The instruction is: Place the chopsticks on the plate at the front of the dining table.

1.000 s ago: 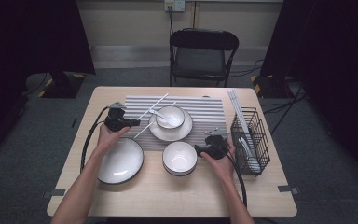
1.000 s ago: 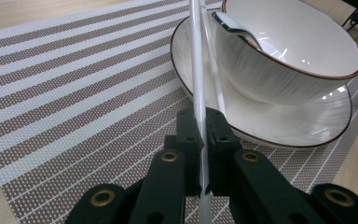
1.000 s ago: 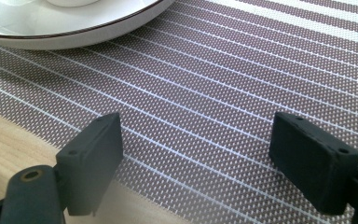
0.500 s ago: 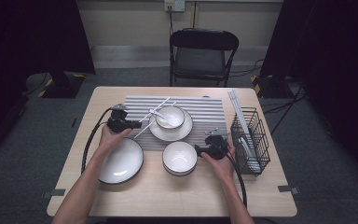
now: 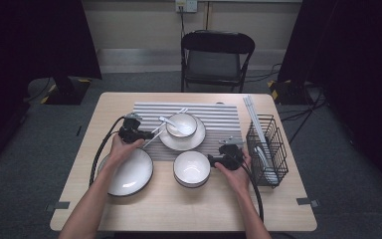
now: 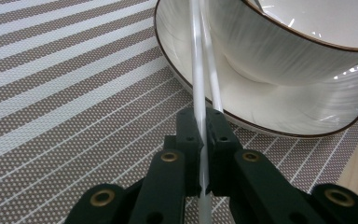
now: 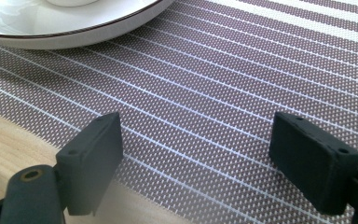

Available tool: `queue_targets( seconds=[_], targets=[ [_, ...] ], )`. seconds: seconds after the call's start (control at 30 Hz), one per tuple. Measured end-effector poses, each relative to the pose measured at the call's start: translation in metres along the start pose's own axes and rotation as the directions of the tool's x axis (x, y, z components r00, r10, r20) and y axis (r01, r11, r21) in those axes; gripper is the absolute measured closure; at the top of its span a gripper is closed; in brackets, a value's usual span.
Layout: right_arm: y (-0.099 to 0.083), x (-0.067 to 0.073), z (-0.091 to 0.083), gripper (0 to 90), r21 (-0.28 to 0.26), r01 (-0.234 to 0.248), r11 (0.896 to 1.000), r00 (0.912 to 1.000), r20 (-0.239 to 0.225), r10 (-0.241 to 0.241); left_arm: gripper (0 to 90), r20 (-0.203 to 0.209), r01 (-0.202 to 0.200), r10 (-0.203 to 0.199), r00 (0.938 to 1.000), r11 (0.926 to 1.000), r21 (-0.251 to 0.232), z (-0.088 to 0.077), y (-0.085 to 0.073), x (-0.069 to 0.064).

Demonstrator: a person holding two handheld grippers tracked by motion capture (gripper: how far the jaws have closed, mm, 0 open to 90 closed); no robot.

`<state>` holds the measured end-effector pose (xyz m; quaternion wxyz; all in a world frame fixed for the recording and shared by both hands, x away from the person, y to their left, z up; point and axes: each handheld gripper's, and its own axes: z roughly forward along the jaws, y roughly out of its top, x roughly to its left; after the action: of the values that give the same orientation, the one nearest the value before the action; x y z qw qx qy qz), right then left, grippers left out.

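Two chopsticks (image 6: 200, 93) pinched in left gripper (image 6: 203, 140), plain close-up; right gripper (image 7: 196, 158) wide, over mat (image 7: 223, 93).

Left hand-held gripper (image 6: 203, 144) jaws clamped tight; right hand-held gripper (image 7: 214, 154) jaws spread wide, nothing between.

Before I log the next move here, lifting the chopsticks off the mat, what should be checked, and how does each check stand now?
1. Left gripper shut on the chopsticks: ok.
2. Both sticks between the pads: ok, two white sticks run through.
3. Sticks clear of the small bowl: not ok, they lie against its side over the saucer.
4. Right gripper open with nothing between the pads: ok, above the striped mat.
5. Spoon stable in the bowl: cannot tell.
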<state>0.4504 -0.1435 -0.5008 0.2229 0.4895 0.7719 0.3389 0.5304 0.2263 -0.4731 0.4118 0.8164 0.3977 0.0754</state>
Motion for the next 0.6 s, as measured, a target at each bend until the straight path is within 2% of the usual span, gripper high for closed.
queue_targets(
  seconds=[0.33,0.57,0.6],
  targets=[
    [0.0000,0.0000,-0.0001,16.9,0.001,0.000,1.000,1.0000,0.000,0.000,85.8,-0.005,0.002,-0.002,1.0000,1.0000,0.005,0.0012,-0.0007,0.0006],
    [-0.0001,0.0002,-0.0001,16.8,0.000,-0.002,1.000,1.0000,0.002,0.002,84.3,0.013,0.010,-0.010,0.9999,0.9999,-0.001,-0.0001,-0.0011,0.0016],
    [-0.0001,0.0002,-0.0001,16.8,0.000,-0.002,1.000,1.0000,0.002,0.002,82.8,0.032,0.009,-0.009,0.9995,0.9998,-0.016,-0.0006,-0.0012,0.0019]
  ],
)
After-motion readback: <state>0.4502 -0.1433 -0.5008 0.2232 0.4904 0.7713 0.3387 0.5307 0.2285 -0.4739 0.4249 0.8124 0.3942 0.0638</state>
